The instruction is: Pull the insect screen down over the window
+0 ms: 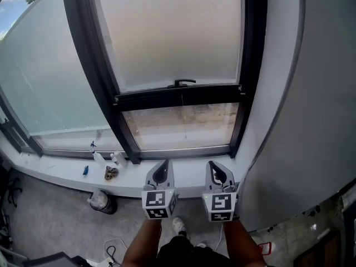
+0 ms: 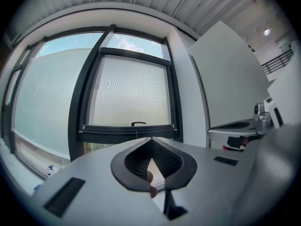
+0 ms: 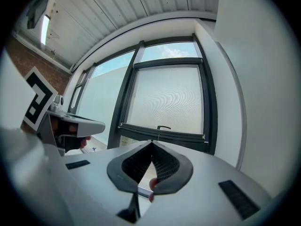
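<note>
Facing insect screen (image 1: 172,38), left tool (image 1: 163,163), right tool (image 1: 213,164) closed

The insect screen (image 1: 172,32) is a fine woven mesh, matt pale grey, with that wavy moiré look up close. The window frame (image 1: 94,65) looks like dark painted metal to me, smooth with a slight sheen. The left gripper (image 2: 151,140) and right gripper (image 3: 151,142) have smooth matt grey plastic shells with black ribbed, rubbery-looking pads (image 2: 165,157). The sill (image 1: 67,174) is smooth white, the floor (image 1: 50,216) rough mottled concrete, and the ceiling (image 3: 117,8) ribbed sheet metal.
</note>
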`<act>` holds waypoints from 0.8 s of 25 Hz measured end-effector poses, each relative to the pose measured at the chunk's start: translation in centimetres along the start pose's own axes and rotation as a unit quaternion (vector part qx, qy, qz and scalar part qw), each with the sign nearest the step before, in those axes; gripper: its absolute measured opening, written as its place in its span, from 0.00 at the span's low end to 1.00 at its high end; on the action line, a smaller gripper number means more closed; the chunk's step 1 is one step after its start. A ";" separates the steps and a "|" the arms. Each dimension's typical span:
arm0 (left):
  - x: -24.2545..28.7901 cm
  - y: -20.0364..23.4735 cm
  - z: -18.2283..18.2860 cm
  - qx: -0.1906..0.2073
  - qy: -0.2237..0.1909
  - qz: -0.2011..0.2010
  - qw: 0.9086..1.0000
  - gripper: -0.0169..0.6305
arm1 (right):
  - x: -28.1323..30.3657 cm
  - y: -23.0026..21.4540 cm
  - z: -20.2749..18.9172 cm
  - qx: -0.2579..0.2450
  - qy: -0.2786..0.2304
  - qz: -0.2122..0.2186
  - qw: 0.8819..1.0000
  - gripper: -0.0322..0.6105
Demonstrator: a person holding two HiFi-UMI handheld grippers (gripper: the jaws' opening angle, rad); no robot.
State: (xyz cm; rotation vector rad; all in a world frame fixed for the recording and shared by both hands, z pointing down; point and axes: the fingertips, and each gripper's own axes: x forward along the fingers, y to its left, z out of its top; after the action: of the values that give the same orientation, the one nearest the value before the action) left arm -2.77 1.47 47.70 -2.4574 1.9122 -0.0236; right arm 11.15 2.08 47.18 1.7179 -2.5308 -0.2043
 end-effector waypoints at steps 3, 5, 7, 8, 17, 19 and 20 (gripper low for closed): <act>-0.8 -0.3 -0.3 0.007 0.002 0.001 1.000 0.03 | -0.7 0.4 -0.3 -0.004 0.001 0.001 1.000 0.05; -1.2 -0.3 -0.3 0.007 0.003 0.001 1.000 0.03 | -0.7 0.5 -0.3 -0.007 0.001 0.002 1.000 0.05; -1.6 -0.1 -0.3 0.007 0.004 0.003 1.000 0.03 | -0.8 0.5 -0.3 -0.008 0.004 0.003 1.000 0.05; -1.8 0.0 -0.3 0.006 0.005 0.004 1.000 0.03 | -1.0 0.6 -0.4 -0.008 0.005 0.003 1.000 0.05; -3.1 0.0 -0.8 -0.001 0.002 0.011 1.000 0.03 | -2.2 1.4 -0.8 -0.010 0.001 0.000 1.000 0.05; -3.1 -0.1 -0.9 -0.003 0.002 0.011 1.000 0.03 | -2.3 1.5 -0.7 -0.010 0.001 0.002 1.000 0.05; -3.2 -0.1 -0.9 -0.004 0.003 0.011 1.000 0.03 | -2.4 1.5 -0.7 -0.010 0.001 0.002 1.000 0.05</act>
State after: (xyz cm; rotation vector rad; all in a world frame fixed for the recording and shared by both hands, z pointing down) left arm -3.46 4.58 48.65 -2.4443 1.9442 -0.0228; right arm 10.73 4.86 48.11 1.7039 -2.5222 -0.2269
